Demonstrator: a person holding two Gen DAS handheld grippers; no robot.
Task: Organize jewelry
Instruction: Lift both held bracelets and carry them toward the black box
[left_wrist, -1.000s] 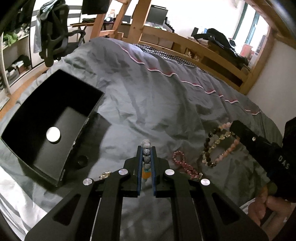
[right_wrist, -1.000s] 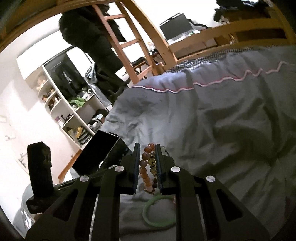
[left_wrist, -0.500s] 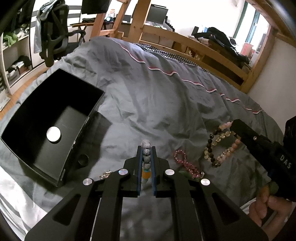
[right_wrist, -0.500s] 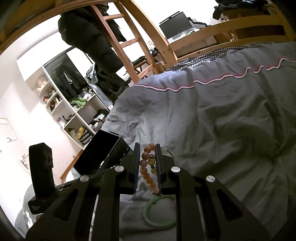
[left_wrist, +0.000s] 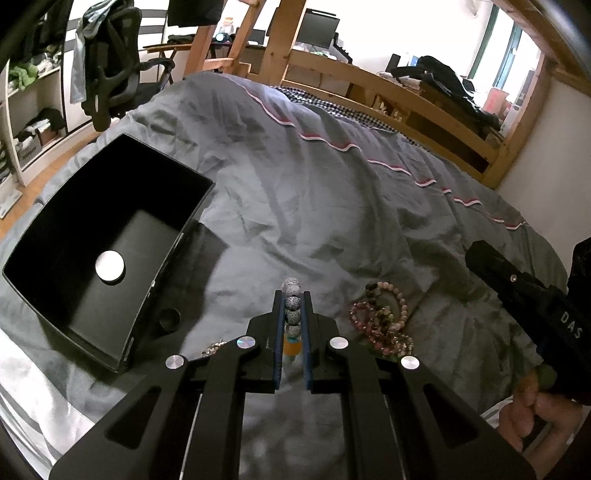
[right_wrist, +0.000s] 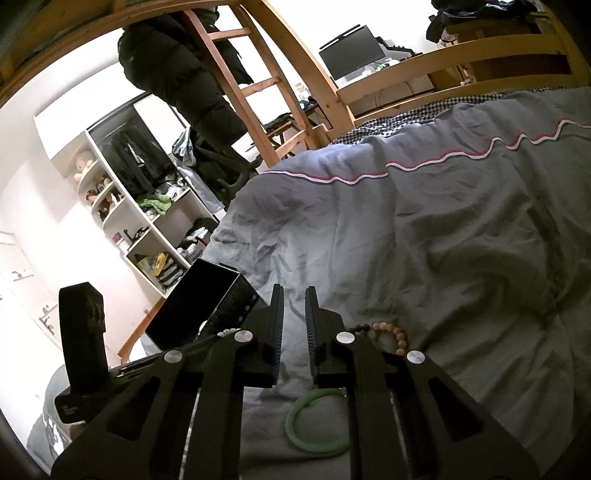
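Nothing is now held between the right gripper's (right_wrist: 293, 295) slightly parted fingers; the bracelet (right_wrist: 384, 332) gripped half a second ago has been dropped onto the quilt (right_wrist: 443, 229) beside the bangle (right_wrist: 314, 424). A speckled strand (left_wrist: 291, 306) is kept clamped in the left gripper (left_wrist: 291, 295), held low and level near the box (left_wrist: 107, 236), where it can be placed next.

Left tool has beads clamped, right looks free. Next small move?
Probably carry the left tool leftward over the open black box and release: it is shut on the grey speckled bead bracelet, and the box sits just left, holding only a white disc.
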